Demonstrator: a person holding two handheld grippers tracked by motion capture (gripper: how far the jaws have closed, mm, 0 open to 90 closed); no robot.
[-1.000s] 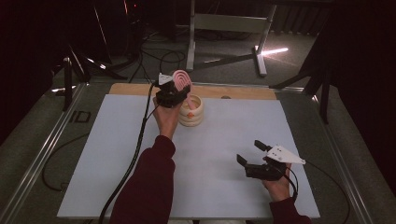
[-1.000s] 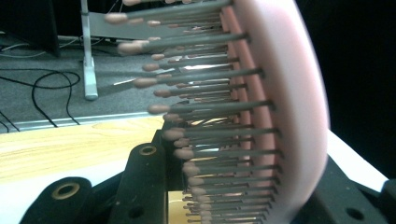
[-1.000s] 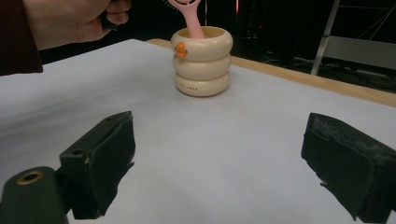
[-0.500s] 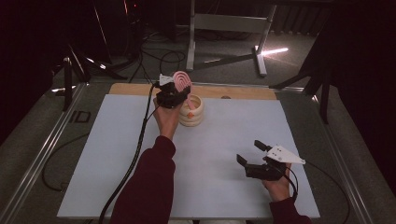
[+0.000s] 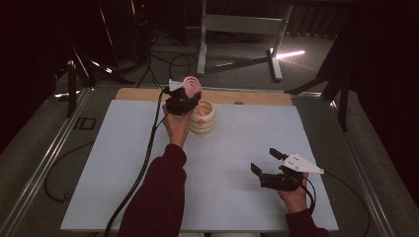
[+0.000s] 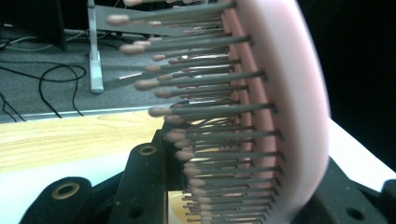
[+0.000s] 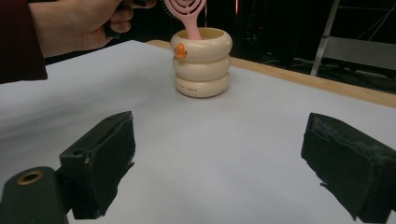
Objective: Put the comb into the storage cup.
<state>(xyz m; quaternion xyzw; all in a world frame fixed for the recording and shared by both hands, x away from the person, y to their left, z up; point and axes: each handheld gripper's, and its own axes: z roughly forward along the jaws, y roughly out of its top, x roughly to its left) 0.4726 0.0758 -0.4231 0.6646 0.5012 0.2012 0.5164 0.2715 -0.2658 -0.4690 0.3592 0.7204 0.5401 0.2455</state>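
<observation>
Dark floor strewn with cables and metal stand legs lies beyond the table (image 5: 123, 197), whose white top carries a strip of pale wood along its far edge. Near that far edge, a little left of the middle, stands a cream holder (image 5: 203, 117) shaped like three stacked rings, with a small orange figure on its upper ring as the right gripper view shows it (image 7: 201, 63). A pink hairbrush (image 5: 191, 88) stands with its handle down inside the holder's mouth and its head above the rim. The left gripper (image 5: 182, 101) is closed on the brush head: in the left gripper view the pink back and rows of round-tipped bristles (image 6: 261, 116) sit clamped between the two black jaws. The person's left hand (image 5: 177, 123) holds that gripper just beside the holder, a dark red sleeve trailing back toward the near edge, with the black cable hanging down along it. The right gripper (image 5: 269, 163) hovers low over the bare white surface at the near right, well apart from the holder, its jaws standing wide with nothing between them; the right gripper view looks across the sheet between those jaws (image 7: 215, 158) toward holder and brush
</observation>
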